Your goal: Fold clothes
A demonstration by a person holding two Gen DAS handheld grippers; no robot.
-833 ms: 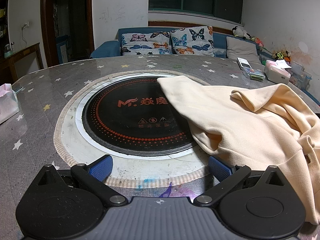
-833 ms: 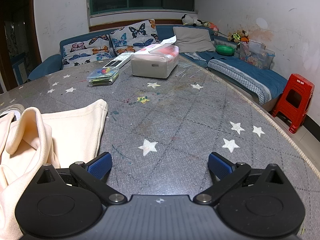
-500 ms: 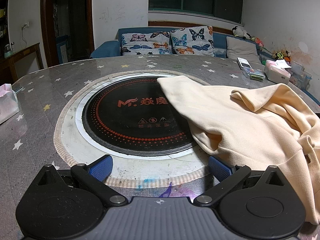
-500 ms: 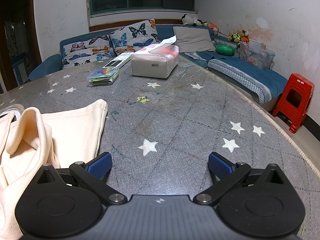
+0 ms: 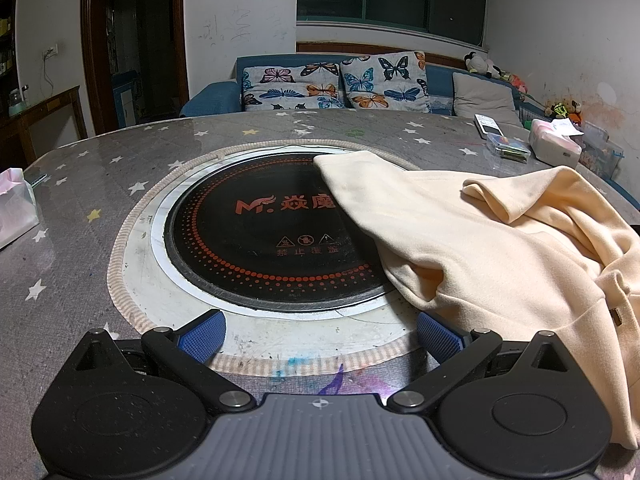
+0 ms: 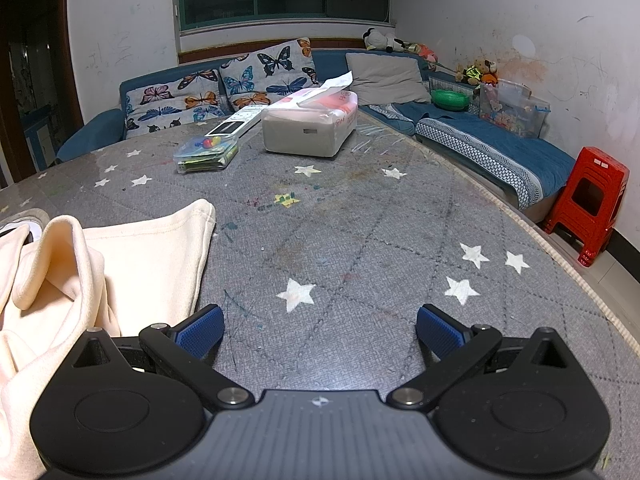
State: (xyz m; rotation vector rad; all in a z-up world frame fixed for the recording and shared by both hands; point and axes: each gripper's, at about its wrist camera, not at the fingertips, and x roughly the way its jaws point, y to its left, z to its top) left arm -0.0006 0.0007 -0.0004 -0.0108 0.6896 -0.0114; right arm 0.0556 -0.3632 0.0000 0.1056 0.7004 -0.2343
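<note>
A cream-coloured garment (image 5: 480, 240) lies crumpled on the round grey star-patterned table (image 5: 100, 184), partly over the black hotplate (image 5: 260, 240) in the middle. My left gripper (image 5: 320, 334) is open and empty, low over the table's near edge, with the garment just right of its right finger. In the right wrist view the garment (image 6: 120, 256) lies at the left, next to the left finger. My right gripper (image 6: 318, 330) is open and empty over bare table.
A tissue pack (image 6: 310, 122), a clear plastic box (image 6: 206, 154) and a remote (image 6: 236, 120) sit at the table's far side. A pink-white bag (image 5: 16, 204) is at the left. A blue sofa (image 5: 320, 80) and a red stool (image 6: 586, 204) stand beyond.
</note>
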